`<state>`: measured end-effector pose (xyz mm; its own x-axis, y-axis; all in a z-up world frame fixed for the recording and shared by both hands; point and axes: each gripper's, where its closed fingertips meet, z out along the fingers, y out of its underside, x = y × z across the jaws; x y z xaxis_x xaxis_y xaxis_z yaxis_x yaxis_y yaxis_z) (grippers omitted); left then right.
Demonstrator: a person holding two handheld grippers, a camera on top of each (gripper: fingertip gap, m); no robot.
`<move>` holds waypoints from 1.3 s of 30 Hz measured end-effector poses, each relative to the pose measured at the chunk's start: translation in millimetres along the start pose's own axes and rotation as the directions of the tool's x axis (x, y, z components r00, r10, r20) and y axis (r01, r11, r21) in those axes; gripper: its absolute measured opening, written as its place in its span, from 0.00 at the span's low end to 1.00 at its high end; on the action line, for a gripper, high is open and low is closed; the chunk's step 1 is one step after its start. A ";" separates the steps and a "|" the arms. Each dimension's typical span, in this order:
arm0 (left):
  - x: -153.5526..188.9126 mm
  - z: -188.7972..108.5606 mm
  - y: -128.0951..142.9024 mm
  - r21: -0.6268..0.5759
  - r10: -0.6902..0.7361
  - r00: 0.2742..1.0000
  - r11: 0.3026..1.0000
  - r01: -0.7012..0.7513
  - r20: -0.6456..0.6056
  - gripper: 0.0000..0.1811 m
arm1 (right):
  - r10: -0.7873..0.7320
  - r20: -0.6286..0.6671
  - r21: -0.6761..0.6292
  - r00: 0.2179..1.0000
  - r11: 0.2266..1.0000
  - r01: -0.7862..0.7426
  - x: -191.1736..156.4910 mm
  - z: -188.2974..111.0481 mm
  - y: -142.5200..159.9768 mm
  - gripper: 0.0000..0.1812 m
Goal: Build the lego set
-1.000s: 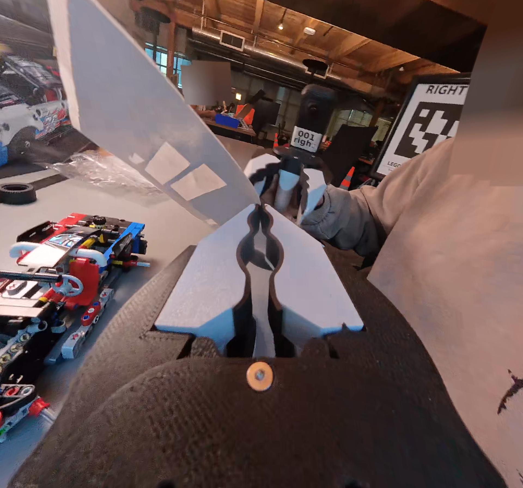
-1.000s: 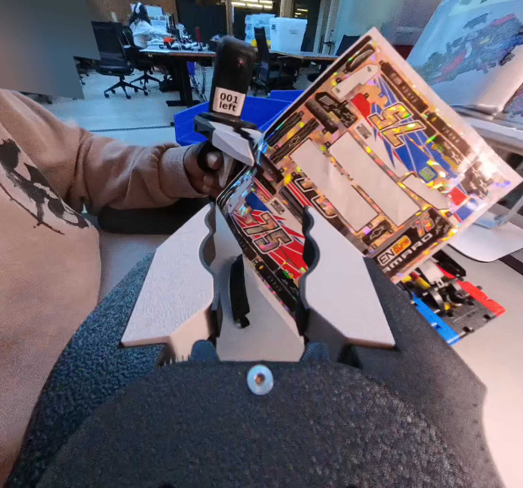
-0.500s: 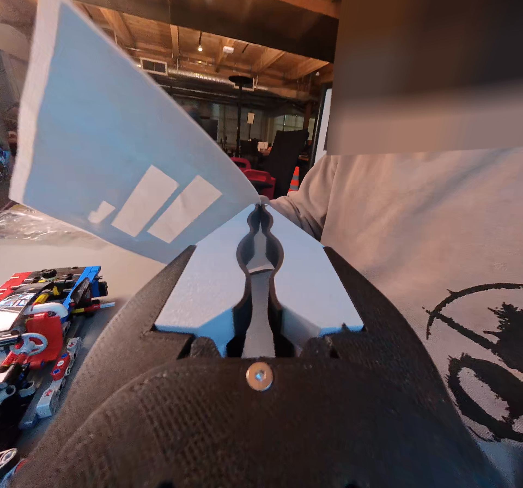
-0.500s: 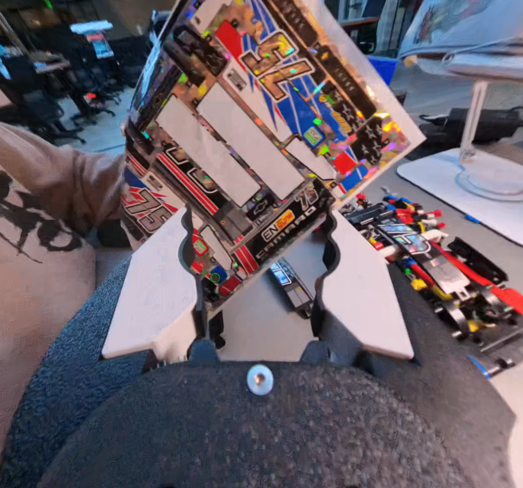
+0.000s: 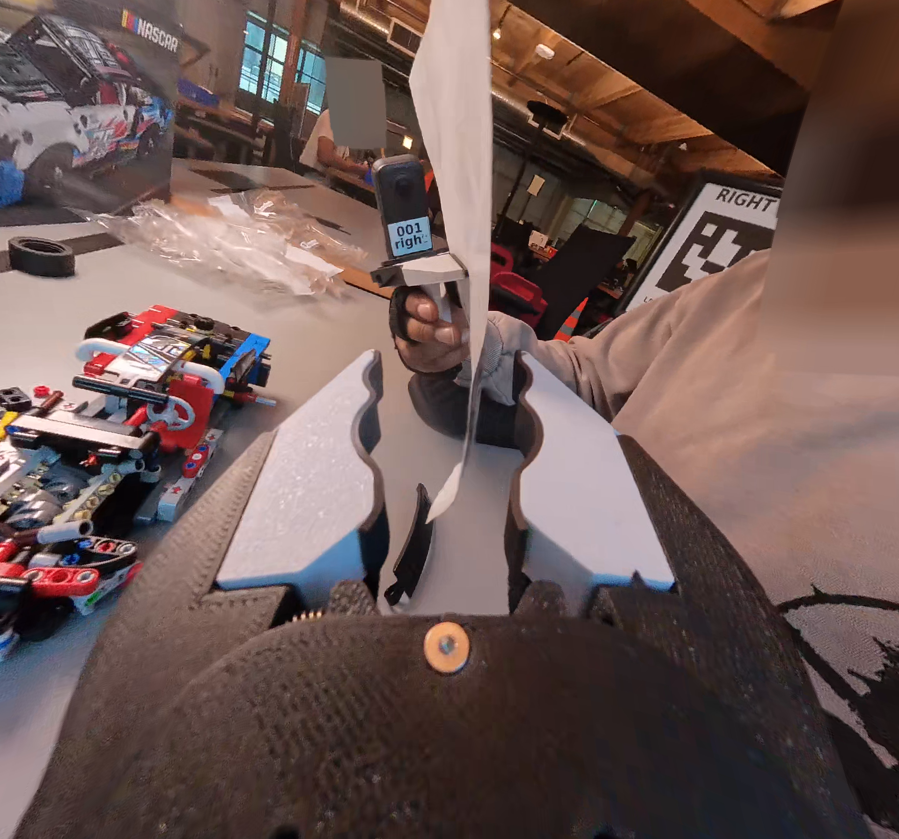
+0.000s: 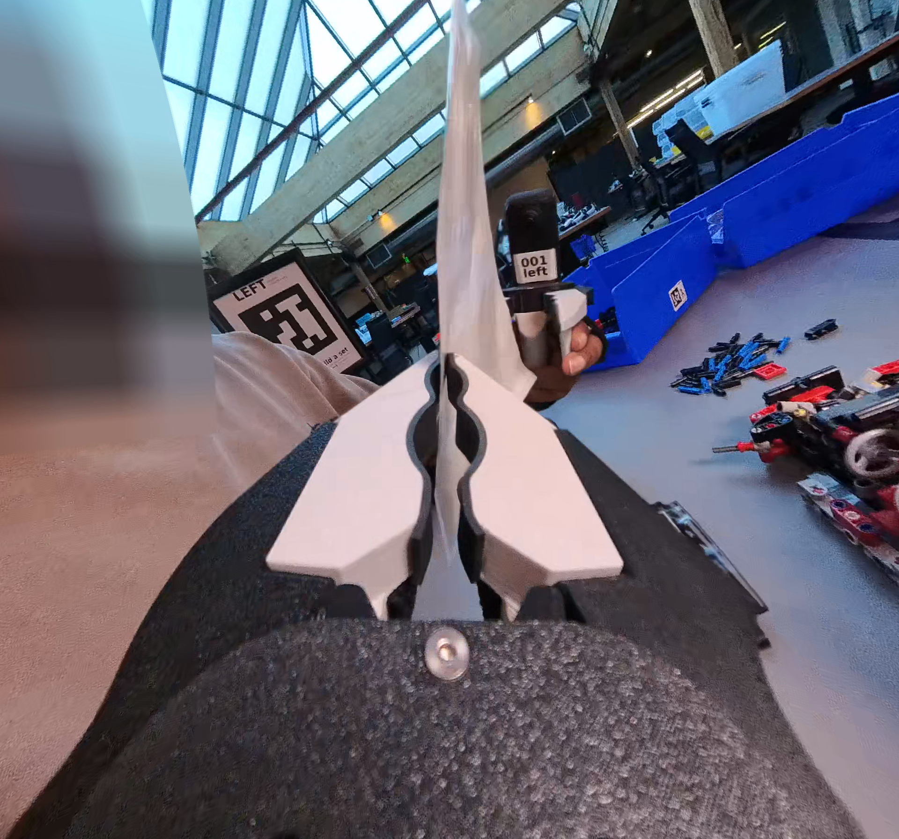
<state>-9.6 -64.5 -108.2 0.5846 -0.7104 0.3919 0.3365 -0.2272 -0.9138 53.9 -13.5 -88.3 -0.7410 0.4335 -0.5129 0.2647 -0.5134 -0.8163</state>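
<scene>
The sticker sheet stands edge-on, its white back showing, and its lower corner hangs between the fingers of my left gripper, which is open and not gripping it. My right gripper is shut on the sticker sheet, which rises straight up from its fingertips. The partly built red, blue and black lego car sits on the grey table to the left, and shows at the right edge of the right wrist view. Each gripper's handle, held in a hand, shows in the other's view.
A black tyre, crumpled clear bags and the set's box lie at the far left. Blue bins and loose blue and black pins are at the right. A small black curved piece lies below my left gripper. My hands' fingertips stand some 9 centimetres from each other.
My left gripper has opened and let go of the sticker sheet. My right gripper has shut on it. The sheet has turned from face-on to edge-on in both views.
</scene>
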 end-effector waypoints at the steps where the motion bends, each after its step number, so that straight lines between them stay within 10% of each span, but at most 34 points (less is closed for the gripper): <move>1: 2.1 4.2 1.6 -0.007 -0.010 1.000 1.000 0.010 -0.008 0.29 | 0.019 0.002 -0.002 1.000 1.000 -0.019 0.3 1.1 1.5 0.00; 5: 9.2 18.8 18.2 -0.099 0.083 0.996 0.992 -0.084 -0.014 0.00 | 0.139 0.022 -0.001 0.990 0.990 -0.139 6.0 4.9 6.0 0.00; 10: 15.3 25.6 19.9 -0.110 0.155 0.988 0.982 -0.156 -0.016 0.00 | 0.290 -0.212 0.043 0.933 0.957 -0.288 59.1 -5.8 18.9 0.04; 14: -5.0 24.5 17.7 -0.092 0.072 0.993 0.994 -0.063 0.097 0.00 | -0.101 -0.597 -0.103 0.796 0.993 0.049 94.6 -31.7 8.3 0.19; 18: -31.5 17.9 21.6 -0.094 -0.059 0.974 0.992 0.081 0.218 0.00 | -0.745 -0.519 -0.461 0.418 0.656 0.598 42.9 -22.3 -32.1 0.27; 23: -26.2 32.7 36.6 -0.186 -0.043 0.979 0.979 0.080 0.198 0.00 | -0.936 -0.177 -0.734 0.306 0.332 0.593 47.0 19.4 26.9 0.33; 28: -14.7 46.1 46.2 -0.233 -0.003 0.987 0.972 0.042 0.162 0.00 | -0.929 -0.070 -0.772 0.363 0.281 0.570 62.5 26.1 59.7 0.24; 39: -4.9 41.6 33.5 -0.204 0.173 0.975 0.969 -0.142 0.141 0.03 | -0.785 -0.143 -0.625 0.603 0.544 0.560 49.6 19.9 63.7 0.04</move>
<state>29.5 -40.9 -136.3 0.7319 -0.6381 0.2393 0.0922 -0.2553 -0.9625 21.6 -39.4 -160.5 -0.5663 0.7703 0.2932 0.1150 0.4261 -0.8973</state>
